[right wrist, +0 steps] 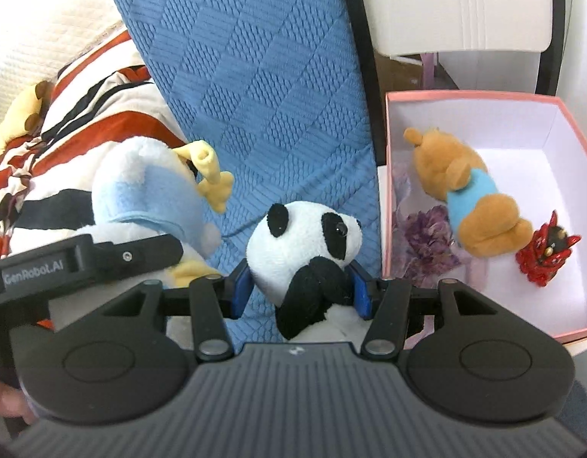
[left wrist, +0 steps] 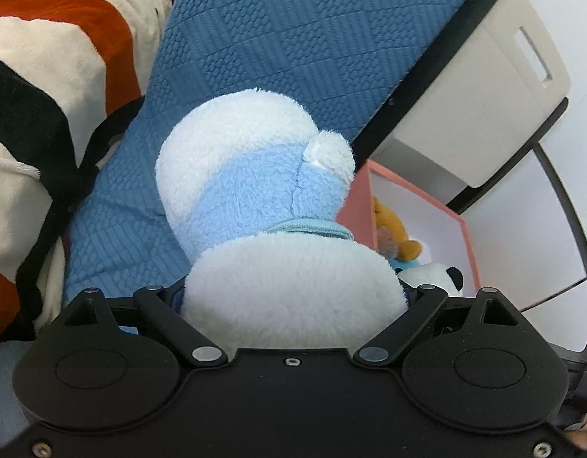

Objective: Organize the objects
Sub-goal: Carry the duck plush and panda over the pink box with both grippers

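The plush duck [left wrist: 255, 175] is white and fluffy, with a light blue jacket and a small round white tail; in the right wrist view its yellow feet point up. The plush panda [right wrist: 304, 244] is white with black ears, black eye patches and black arms.

There are three plush toys: one duck, one panda and one orange bear [right wrist: 465, 194] in a light blue shirt. There is one pink box [right wrist: 480, 96], white inside. In it lie the bear, one purple flower [right wrist: 426, 234] and one small red figure [right wrist: 541, 253].

The left tool [left wrist: 293, 297] is closed on the duck, whose white body fills the gap between its fingers. The right tool [right wrist: 301, 290] is closed on the panda: the blue pads [right wrist: 242, 290] press on its body under the head. Both toys are held over the blue textured bed cover [right wrist: 255, 76], near its right edge, and the box stands just beside this edge. A striped blanket [left wrist: 45, 76] lies at the left of the cover.
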The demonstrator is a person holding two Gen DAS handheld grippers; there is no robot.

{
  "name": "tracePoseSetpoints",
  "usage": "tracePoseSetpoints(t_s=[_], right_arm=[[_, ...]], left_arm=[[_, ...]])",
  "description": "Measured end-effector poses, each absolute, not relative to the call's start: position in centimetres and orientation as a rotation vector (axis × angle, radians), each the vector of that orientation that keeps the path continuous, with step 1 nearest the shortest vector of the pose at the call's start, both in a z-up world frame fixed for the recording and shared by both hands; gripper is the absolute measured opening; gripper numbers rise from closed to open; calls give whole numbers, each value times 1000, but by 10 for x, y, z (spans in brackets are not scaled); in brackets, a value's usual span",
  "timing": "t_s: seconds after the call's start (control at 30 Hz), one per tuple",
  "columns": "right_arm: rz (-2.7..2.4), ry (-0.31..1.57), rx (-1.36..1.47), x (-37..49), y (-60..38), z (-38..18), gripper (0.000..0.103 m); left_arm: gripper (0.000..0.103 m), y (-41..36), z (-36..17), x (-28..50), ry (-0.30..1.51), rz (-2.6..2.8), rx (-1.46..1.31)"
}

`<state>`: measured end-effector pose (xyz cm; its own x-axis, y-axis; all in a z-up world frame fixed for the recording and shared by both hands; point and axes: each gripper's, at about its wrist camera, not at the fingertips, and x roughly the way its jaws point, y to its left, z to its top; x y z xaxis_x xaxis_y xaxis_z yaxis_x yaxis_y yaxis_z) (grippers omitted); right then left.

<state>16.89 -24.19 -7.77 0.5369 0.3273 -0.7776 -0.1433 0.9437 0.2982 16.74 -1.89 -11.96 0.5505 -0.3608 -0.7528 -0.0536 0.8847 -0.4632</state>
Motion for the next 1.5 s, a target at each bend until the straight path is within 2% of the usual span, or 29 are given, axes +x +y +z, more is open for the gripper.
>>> tracePoseSetpoints(t_s=[0.57, 0.8, 1.2, 1.5], right_arm=[[296, 834, 261, 178, -316, -9, 55], [254, 792, 281, 184, -364, -1, 55], [102, 836, 334, 201, -455, -55, 56], [65, 882, 305, 234, -482, -108, 56]], left_arm=[[91, -104, -47, 186, 942, -239, -431], [91, -152, -33, 210, 915, -261, -407], [91, -236, -68, 245, 963, -292, -347], [91, -264, -107, 260, 990, -237, -311]])
